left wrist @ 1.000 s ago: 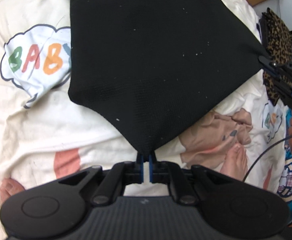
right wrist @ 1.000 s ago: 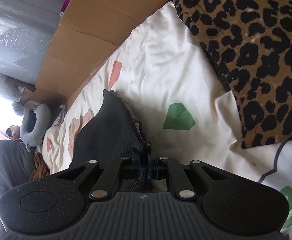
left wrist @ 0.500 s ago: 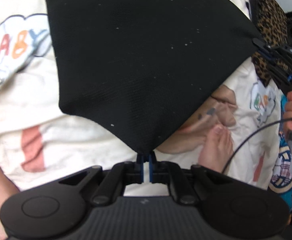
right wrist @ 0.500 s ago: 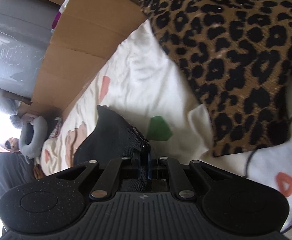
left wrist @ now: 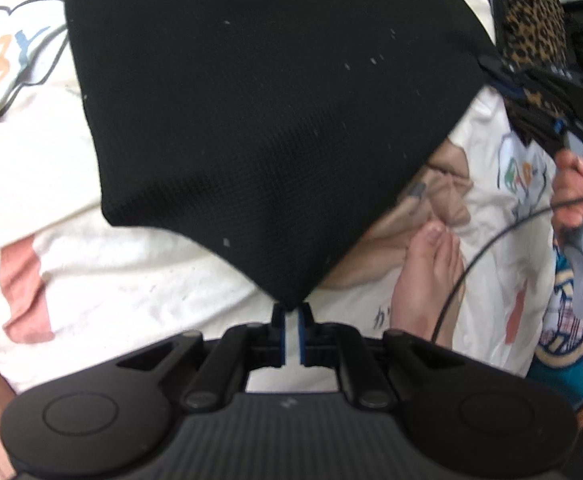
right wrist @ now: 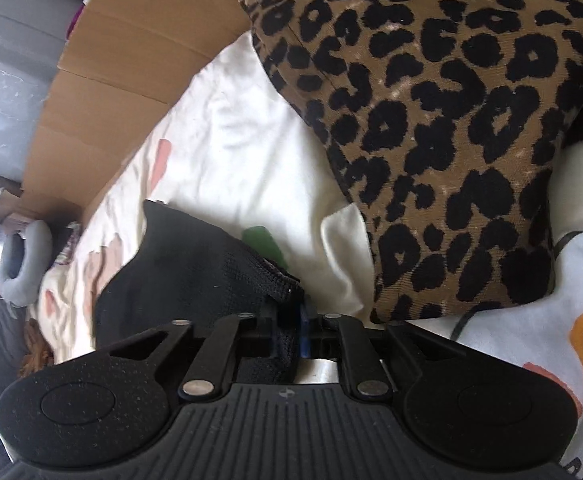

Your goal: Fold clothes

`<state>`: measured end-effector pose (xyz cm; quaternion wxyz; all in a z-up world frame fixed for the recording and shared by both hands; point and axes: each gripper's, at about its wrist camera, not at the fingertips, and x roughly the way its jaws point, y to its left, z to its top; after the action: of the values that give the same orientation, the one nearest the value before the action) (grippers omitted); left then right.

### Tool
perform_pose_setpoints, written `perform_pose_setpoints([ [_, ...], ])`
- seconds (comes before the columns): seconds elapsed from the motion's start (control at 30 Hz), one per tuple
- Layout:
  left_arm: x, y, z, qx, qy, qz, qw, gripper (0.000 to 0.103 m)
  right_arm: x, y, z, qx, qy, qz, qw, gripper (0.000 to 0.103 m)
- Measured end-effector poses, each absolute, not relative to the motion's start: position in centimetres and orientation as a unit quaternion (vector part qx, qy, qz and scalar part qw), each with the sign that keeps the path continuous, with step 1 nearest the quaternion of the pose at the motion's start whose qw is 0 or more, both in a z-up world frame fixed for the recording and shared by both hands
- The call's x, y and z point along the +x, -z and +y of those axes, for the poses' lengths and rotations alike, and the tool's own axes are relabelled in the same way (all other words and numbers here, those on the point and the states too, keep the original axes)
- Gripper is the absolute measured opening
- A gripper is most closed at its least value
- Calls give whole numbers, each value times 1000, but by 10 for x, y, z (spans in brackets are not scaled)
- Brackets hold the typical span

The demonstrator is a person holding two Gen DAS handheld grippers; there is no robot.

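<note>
Seen from the left wrist camera, the left gripper [left wrist: 290, 320] pinches the near corner of a black garment [left wrist: 259, 120], its blue-padded fingers [left wrist: 278, 330] drawn close together on the cloth tip. The garment spreads away from that corner as a taut flat panel just above a cream bedsheet [left wrist: 139, 280] printed with cartoon shapes. At the far right corner the right gripper [left wrist: 503, 80] meets the same garment, so the cloth is stretched between two corners, probably to keep it smooth while it is laid down for a fold. A hand [left wrist: 579, 192] grips that tool's handle, and a bare foot [left wrist: 427, 276] rests on the sheet nearby.

From the right wrist camera, the right gripper [right wrist: 289, 320] has a bunched black garment [right wrist: 195, 276] edge between its fingers [right wrist: 302, 332], which are opening; the cloth no longer looks firmly clamped. A folded leopard-print garment [right wrist: 451, 120] lies just beyond on the bedsheet [right wrist: 227, 152], likely finished and set aside. Cardboard [right wrist: 131, 60] stands along the far edge of the bed.
</note>
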<state>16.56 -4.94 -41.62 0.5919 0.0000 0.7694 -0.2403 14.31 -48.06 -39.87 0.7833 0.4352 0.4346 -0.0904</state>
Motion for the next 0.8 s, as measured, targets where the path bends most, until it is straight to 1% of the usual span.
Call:
perform_pose_setpoints([
  [0.03, 166, 415, -49, 5, 244, 772, 586, 6, 143, 398, -480, 434, 91, 436, 783, 27],
  [0.1, 169, 408, -48, 10, 249, 772, 585, 9, 142, 396, -479, 434, 90, 436, 783, 34],
  [0.2, 177, 393, -47, 23, 258, 763, 592, 11, 138, 391, -477, 430, 86, 435, 786, 40],
  [0.33, 195, 368, -44, 28, 254, 753, 607, 16, 128, 385, -475, 431, 83, 432, 788, 41],
  [0.4, 208, 355, -44, 28, 253, 747, 614, 16, 122, 383, -474, 431, 80, 432, 788, 41],
  [0.57, 242, 323, -60, 75, 286, 692, 658, 30, 111, 382, -466, 435, 66, 432, 787, 41],
  [0.6, 250, 319, -63, 81, 290, 681, 668, 32, 109, 382, -463, 436, 62, 433, 786, 41],
  [0.67, 267, 312, -69, 94, 299, 654, 689, 39, 107, 385, -458, 436, 56, 438, 784, 41],
  [0.8, 306, 310, -73, 81, 292, 621, 723, 40, 105, 391, -450, 446, 44, 442, 777, 41],
])
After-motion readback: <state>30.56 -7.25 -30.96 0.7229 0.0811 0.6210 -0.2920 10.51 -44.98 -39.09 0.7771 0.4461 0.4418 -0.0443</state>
